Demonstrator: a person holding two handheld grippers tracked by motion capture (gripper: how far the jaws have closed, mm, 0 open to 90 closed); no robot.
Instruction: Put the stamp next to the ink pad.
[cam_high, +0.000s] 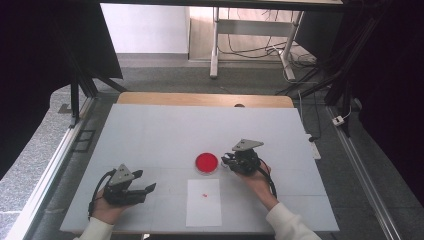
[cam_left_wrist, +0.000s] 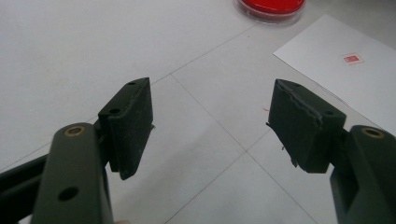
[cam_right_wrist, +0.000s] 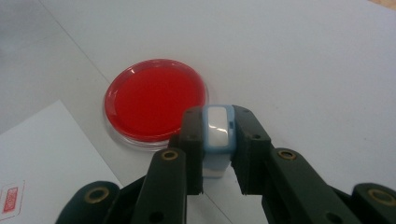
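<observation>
Right gripper (cam_right_wrist: 217, 154) has its fingers clamped on a small blue-white stamp (cam_right_wrist: 218, 135), held just beside the red ink pad (cam_right_wrist: 156, 99) (low over the bench). White paper (cam_high: 204, 202) already carries one red mark (cam_high: 205, 195). Probably re-inking or putting away left. Left gripper (cam_left_wrist: 210, 126) idle, fingers apart, nothing between.
</observation>
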